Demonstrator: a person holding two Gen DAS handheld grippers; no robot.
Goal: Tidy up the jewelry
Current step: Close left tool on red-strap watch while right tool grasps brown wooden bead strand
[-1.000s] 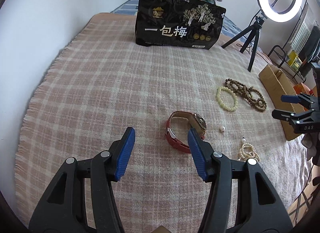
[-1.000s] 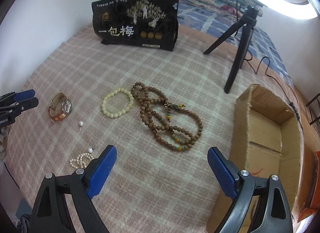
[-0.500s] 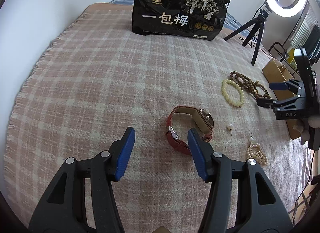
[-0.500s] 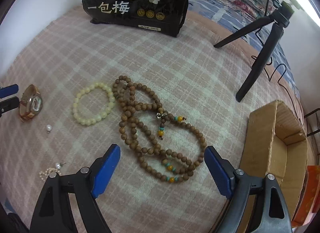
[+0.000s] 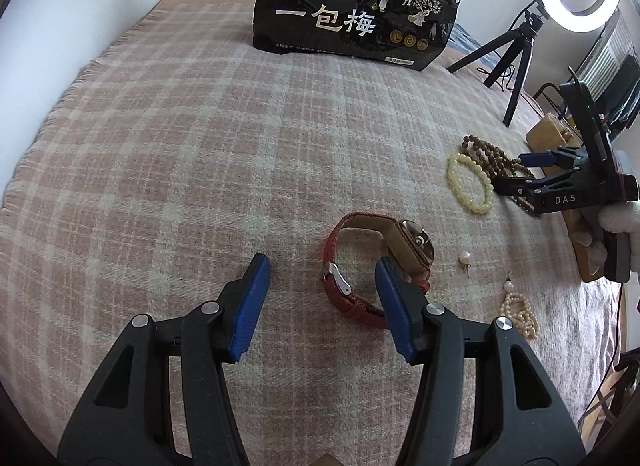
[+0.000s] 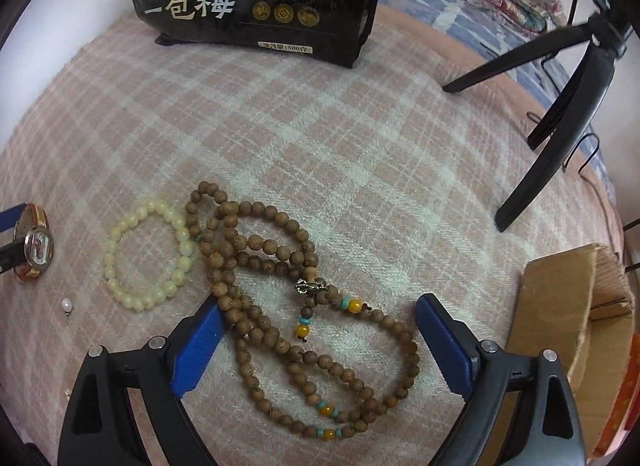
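Note:
A watch with a red strap [image 5: 418,240] lies on the plaid blanket. My left gripper [image 5: 322,266] hovers open over it, its right finger above the strap. My right gripper [image 6: 319,304] points down over the wooden bead necklace [image 6: 266,244]. Its jaws are opening, with the beads lying loose between them and not pressed. A cream bead bracelet [image 6: 185,246] touches the necklace on the left. A single pearl earring [image 5: 465,257] and a small pearl strand [image 5: 518,312] lie to the right of the watch. In the left wrist view the right gripper [image 5: 514,173] is beside the cream bracelet [image 5: 454,179].
A black snack bag [image 5: 352,21] stands at the far side of the blanket. A ring light on a black tripod [image 6: 560,121] stands at the right. An open cardboard box [image 6: 556,306] sits just right of my right gripper. A white-gloved hand [image 5: 620,217] holds the right gripper.
Both grippers have sunk toward the blanket. The right one has travelled over the wooden necklace, which now lies between its fingers. The left one has come closer to the watch.

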